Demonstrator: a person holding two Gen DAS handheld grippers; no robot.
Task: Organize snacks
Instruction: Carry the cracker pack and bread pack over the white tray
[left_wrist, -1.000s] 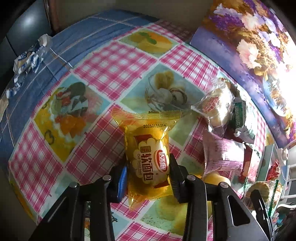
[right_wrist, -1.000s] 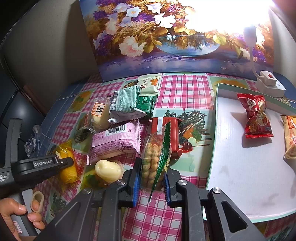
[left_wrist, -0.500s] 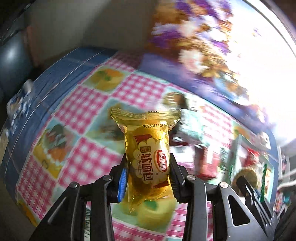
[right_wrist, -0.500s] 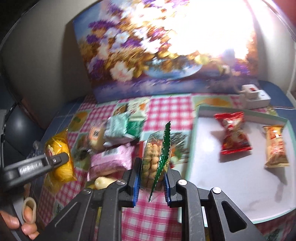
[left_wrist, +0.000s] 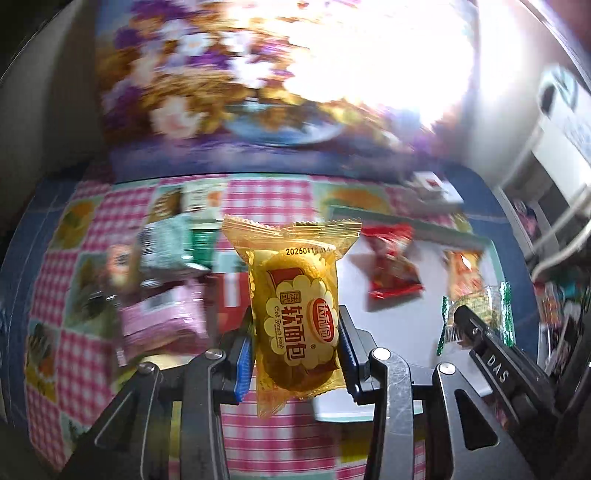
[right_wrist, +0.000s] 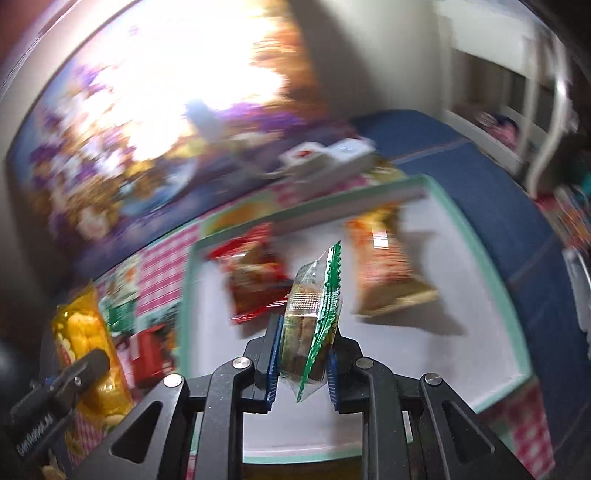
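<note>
Left tongs clamp yellow bread packet, right tongs clamp biscuit packet; tray holds red packet, orange packet.

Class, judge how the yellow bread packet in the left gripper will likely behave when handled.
The yellow bread packet probably feels light and soft: it looks puffy. Its glossy film may slip between the left gripper pads. Its crimped ends look floppy.

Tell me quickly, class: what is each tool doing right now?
Left tool: closed on the yellow bread packet.
Right tool: closed on the clear green-edged snack packet.
</note>
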